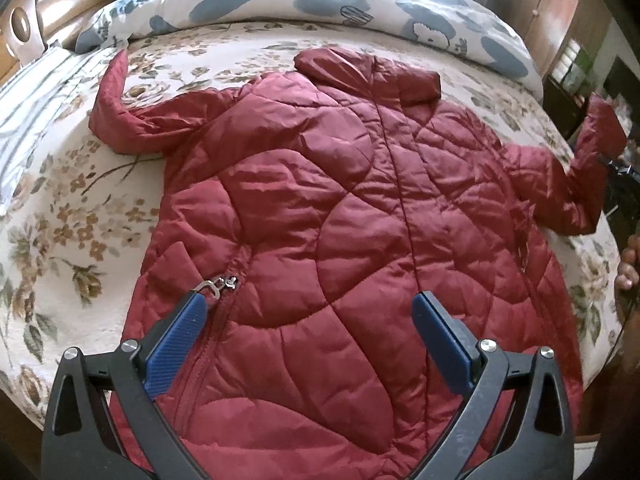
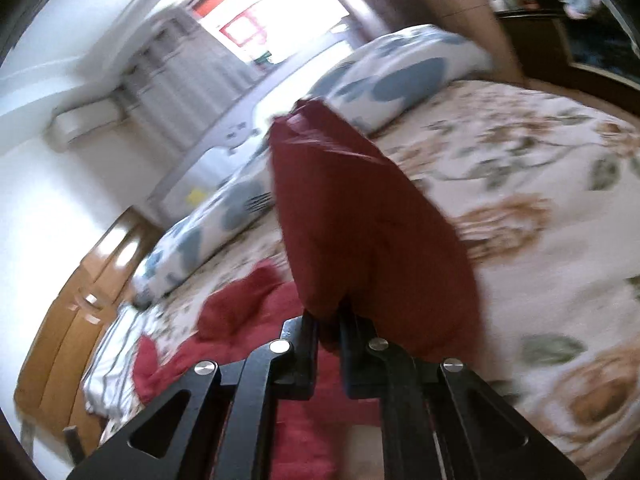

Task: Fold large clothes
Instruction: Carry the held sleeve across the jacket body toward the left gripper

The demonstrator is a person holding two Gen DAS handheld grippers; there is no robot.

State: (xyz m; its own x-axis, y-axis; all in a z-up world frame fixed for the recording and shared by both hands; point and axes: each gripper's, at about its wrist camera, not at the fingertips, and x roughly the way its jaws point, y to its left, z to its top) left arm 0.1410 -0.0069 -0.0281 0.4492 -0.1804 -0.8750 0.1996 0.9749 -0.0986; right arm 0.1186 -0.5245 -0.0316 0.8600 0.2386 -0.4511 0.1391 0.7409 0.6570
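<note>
A dark red quilted jacket [image 1: 340,208] lies spread flat on the flowered bed cover [image 1: 80,208], collar toward the pillows. Its left sleeve [image 1: 116,108] bends upward on the bed. My left gripper [image 1: 310,310] hovers open over the jacket's lower half, one blue pad [image 1: 176,344] beside the pocket zipper pull [image 1: 220,284]. The jacket's right sleeve [image 1: 596,140] is lifted off the bed at the right edge. In the right wrist view that sleeve [image 2: 360,216] stands up from my right gripper [image 2: 330,316], which is shut on its cuff. The rest of the jacket [image 2: 240,312] lies lower left, blurred.
A long white bolster with blue flowers [image 1: 320,4] runs along the far side of the bed. A striped pillow [image 1: 32,120] lies at the left. A wooden headboard [image 1: 60,4] and cabinet [image 2: 72,312] stand beyond. A person's hand [image 1: 628,264] shows at the right edge.
</note>
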